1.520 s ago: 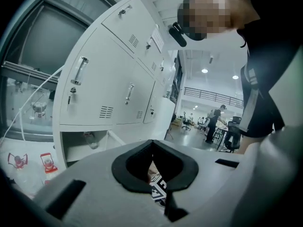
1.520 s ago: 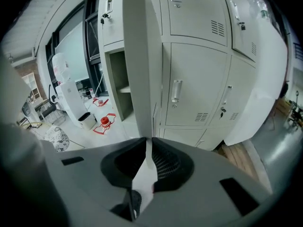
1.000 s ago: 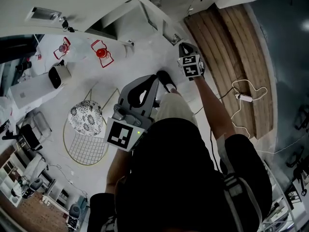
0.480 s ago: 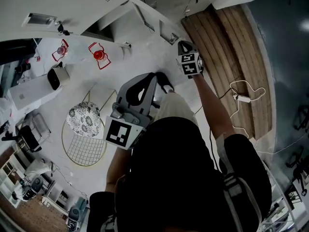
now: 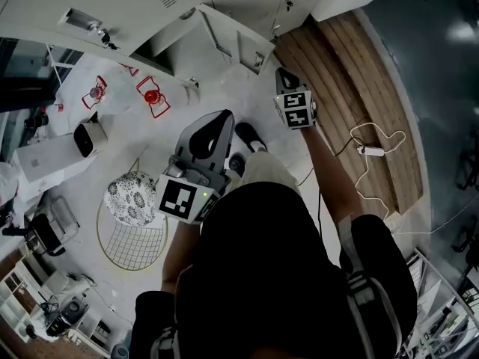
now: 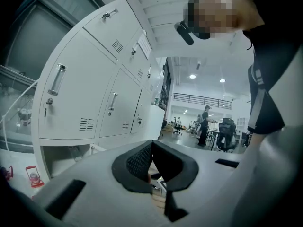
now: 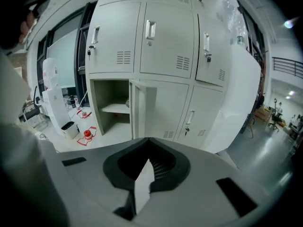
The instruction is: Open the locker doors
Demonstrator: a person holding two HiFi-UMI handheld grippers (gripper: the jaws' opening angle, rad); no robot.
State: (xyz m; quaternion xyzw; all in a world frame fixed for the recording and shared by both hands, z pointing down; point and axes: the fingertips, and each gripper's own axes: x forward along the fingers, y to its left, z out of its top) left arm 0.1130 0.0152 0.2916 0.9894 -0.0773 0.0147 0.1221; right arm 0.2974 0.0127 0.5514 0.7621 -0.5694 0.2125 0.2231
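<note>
Lockers: smooth painted metal. Plank strip: matt wood. Dark floor: glossy.

I get bright, even indoor light. Ceiling lamps flare in distance. Heavy fisheye bend, black corners in both gripper views. Lockers sharp, near foreground soft. Faint sheen on dark floor.

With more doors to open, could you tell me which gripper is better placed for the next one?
Probably right. The right gripper, jaws closing empty, reaches toward the lockers, facing a shut lower door; the left gripper sits by the body.
</note>
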